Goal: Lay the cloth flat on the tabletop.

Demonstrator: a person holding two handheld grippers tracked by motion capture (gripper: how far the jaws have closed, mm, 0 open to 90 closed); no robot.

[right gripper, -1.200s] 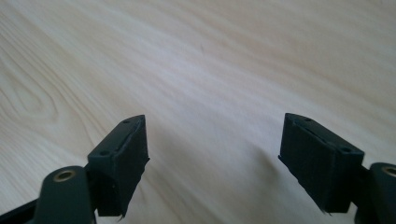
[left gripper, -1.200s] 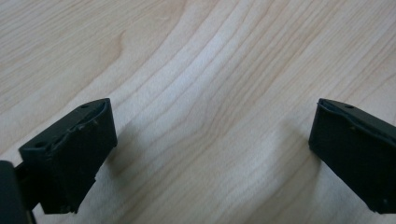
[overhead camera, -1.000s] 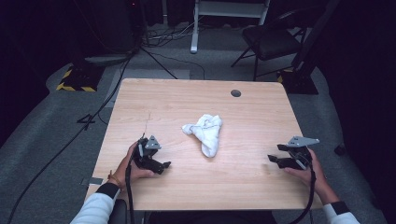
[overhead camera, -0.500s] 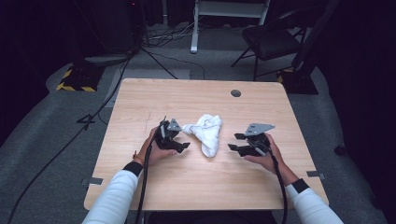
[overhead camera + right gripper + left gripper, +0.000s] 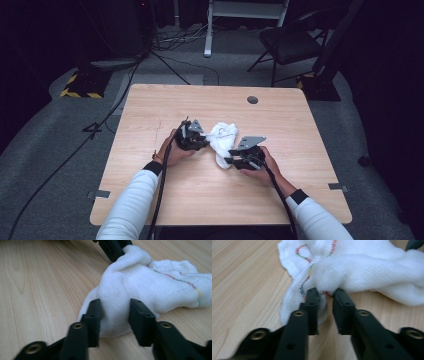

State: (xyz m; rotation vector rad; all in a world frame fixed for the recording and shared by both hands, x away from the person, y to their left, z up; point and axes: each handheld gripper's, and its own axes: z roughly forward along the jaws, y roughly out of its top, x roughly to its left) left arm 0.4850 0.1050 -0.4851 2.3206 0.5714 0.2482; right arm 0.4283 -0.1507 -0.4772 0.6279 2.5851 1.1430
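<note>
A crumpled white cloth [image 5: 223,136] with coloured stitching lies in the middle of the wooden table [image 5: 150,115]. My left gripper [image 5: 199,142] is at the cloth's left side. In the left gripper view its jaws stand close together, and its gripper [image 5: 326,293] pinches a stitched fold of the cloth [image 5: 362,267] at the tips. My right gripper [image 5: 234,160] is at the cloth's near end. In the right gripper view its gripper [image 5: 113,307] squeezes a thick fold of the cloth [image 5: 150,282] between the jaws. The left gripper's black jaw tips [image 5: 112,248] touch the far end.
A round cable hole [image 5: 252,100] sits near the table's far edge. Beyond the table are a black chair [image 5: 295,45], a white stand [image 5: 240,10] and floor cables [image 5: 170,40]. A cable trails from each gripper toward the near edge.
Both hands moved from the table's near corners inward to the cloth. The left gripper now holds its left side and the right gripper its near end.
</note>
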